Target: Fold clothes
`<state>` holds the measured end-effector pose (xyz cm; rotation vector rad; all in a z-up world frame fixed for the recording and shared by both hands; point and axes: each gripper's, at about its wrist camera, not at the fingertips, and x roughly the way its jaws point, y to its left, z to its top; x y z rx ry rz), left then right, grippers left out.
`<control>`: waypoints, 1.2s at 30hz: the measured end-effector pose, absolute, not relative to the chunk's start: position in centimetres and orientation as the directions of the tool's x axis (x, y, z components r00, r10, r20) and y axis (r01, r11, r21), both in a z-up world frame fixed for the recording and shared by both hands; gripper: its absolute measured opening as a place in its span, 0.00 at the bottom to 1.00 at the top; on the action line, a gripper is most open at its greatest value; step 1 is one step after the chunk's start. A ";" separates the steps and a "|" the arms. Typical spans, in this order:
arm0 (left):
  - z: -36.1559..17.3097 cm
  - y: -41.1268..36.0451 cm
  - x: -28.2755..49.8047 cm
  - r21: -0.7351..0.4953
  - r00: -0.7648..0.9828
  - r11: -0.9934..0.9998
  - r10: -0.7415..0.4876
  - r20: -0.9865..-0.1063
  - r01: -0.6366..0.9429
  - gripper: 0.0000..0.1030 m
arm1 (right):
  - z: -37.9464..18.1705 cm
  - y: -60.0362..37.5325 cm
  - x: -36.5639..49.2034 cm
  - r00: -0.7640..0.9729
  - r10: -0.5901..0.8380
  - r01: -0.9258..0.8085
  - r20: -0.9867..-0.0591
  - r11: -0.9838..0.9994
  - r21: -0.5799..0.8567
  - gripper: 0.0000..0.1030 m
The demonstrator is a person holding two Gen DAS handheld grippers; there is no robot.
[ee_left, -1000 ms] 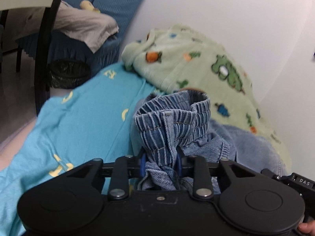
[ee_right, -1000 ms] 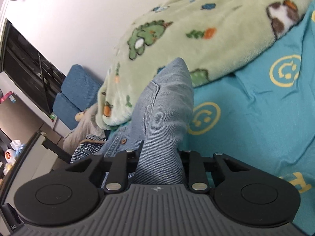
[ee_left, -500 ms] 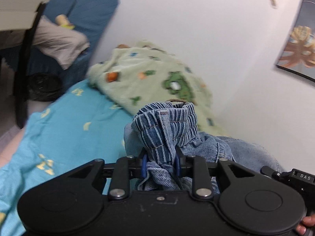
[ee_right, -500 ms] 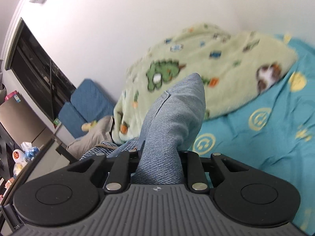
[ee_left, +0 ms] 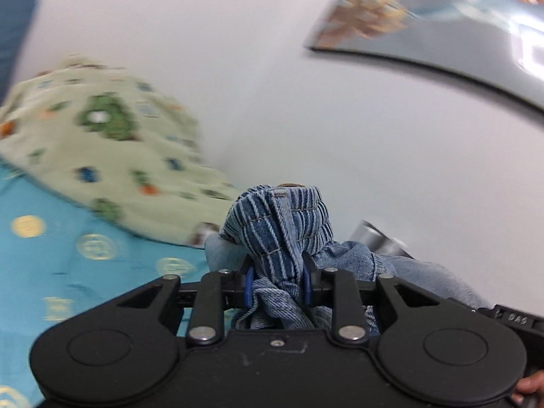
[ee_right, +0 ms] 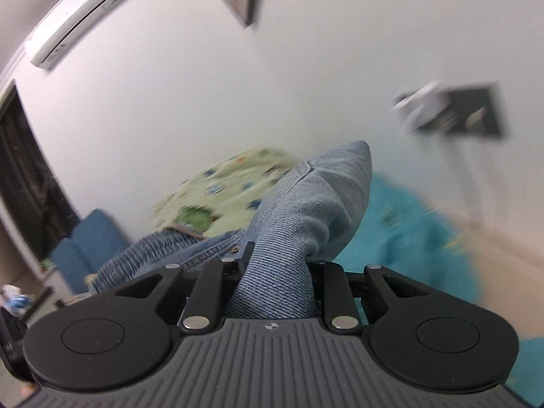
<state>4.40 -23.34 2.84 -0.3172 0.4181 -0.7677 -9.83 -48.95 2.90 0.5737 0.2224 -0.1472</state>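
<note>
Left gripper (ee_left: 277, 280) clamped on denim, right gripper (ee_right: 278, 277) likewise, both raised

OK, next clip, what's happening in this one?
A person with a gripper in each hand is handling a pair of jeans over a bed with a turquoise sheet. The left gripper is shut on the striped waistband end, and the right gripper is shut on a plain denim part. Both cameras tilt up at the wall, blurred, so the jeans seem to be lifted. No fold is visible yet. A green blanket lies behind.
</note>
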 end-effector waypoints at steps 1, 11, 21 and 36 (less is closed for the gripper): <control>2.4 -25.4 4.1 -0.415 0.617 0.655 -0.748 -0.243 0.631 0.23 | 2.9 -50.0 -11.3 0.962 -0.107 0.225 -0.251 0.833 0.505 0.20; -4.2 -41.4 3.0 -0.310 0.381 0.471 -0.871 -0.310 0.825 0.24 | -1.1 -59.3 -19.4 0.885 -0.360 0.456 -0.296 0.801 0.388 0.20; -12.5 -47.2 3.3 -0.210 0.288 0.415 -0.844 -0.452 0.885 0.25 | -11.9 -62.1 -19.2 0.808 -0.392 0.559 -0.440 0.748 0.358 0.20; -11.9 -44.6 1.9 -0.154 0.323 0.435 -0.823 -0.468 0.887 0.69 | -15.4 -63.8 -20.3 0.727 -0.381 0.653 -0.572 0.643 0.401 0.46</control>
